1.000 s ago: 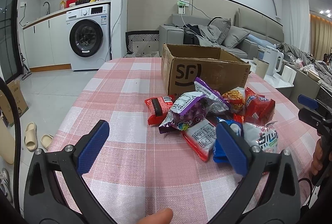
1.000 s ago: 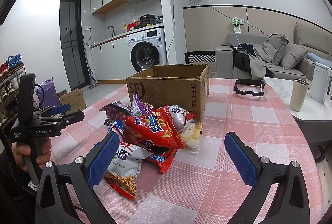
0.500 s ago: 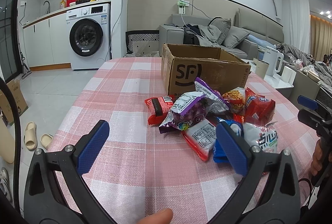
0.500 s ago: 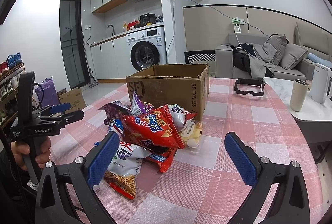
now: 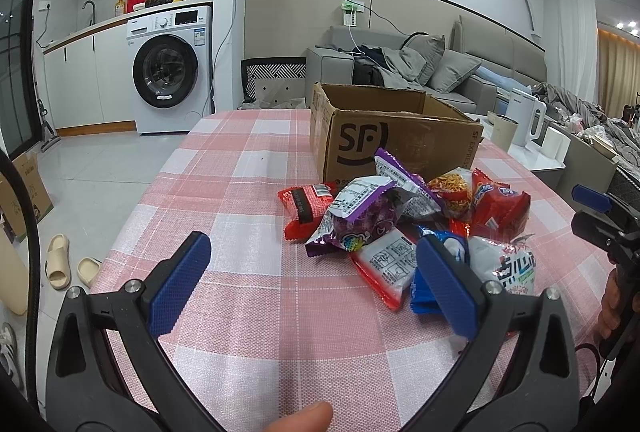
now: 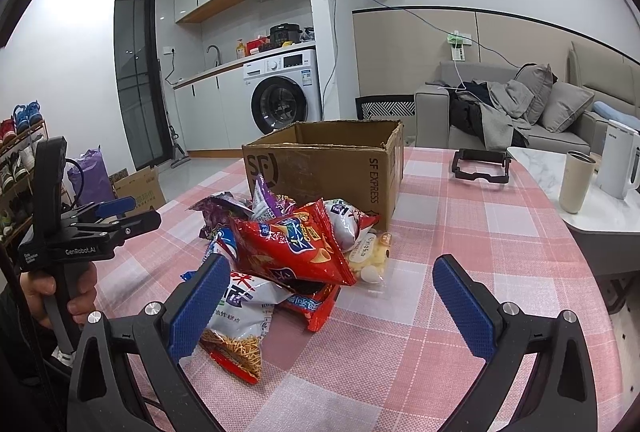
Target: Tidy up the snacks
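A pile of snack bags [image 5: 404,228] lies on the pink checked tablecloth [image 5: 240,183], in front of an open cardboard SF box [image 5: 392,135]. The pile holds a purple bag [image 5: 360,216], red bags [image 5: 498,205] and a white bag [image 5: 508,264]. In the right wrist view a big red chip bag [image 6: 296,244] tops the pile, before the box [image 6: 328,159]. My left gripper [image 5: 316,272] is open and empty, near the pile's front left. My right gripper [image 6: 332,292] is open and empty, just short of the pile.
A black frame-like object [image 6: 480,167] lies on the table behind right of the box. A side table [image 6: 600,216] with a cup [image 6: 574,181] and kettle stands right. A washing machine [image 5: 170,67] and sofa stand beyond. Slippers [image 5: 60,264] lie on the floor left.
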Demonstrator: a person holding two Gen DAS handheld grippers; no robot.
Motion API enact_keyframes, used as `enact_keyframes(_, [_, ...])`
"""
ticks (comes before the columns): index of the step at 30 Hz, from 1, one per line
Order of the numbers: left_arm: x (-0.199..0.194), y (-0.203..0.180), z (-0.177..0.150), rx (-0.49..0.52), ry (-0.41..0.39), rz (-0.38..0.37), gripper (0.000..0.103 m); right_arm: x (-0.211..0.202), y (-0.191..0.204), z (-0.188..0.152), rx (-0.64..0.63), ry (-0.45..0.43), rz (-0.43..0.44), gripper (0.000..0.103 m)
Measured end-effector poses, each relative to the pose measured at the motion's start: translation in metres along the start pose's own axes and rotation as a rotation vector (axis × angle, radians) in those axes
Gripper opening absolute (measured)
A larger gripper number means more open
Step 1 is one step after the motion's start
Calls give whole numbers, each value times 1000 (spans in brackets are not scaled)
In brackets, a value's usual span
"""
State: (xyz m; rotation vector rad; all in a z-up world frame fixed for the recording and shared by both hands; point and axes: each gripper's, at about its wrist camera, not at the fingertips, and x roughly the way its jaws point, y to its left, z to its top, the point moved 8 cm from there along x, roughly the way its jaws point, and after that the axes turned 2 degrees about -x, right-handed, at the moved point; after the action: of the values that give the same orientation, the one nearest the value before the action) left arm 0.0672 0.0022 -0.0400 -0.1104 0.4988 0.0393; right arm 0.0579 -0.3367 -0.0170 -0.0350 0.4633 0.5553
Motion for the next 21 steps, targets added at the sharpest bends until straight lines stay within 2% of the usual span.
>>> enact_keyframes(13, [0, -2, 0, 7, 2, 2, 102, 9, -5, 0, 22, 40, -13, 103])
enact_keyframes(21, [0, -7, 8, 28, 17, -12, 102, 34, -11, 2, 73, 164, -4, 103])
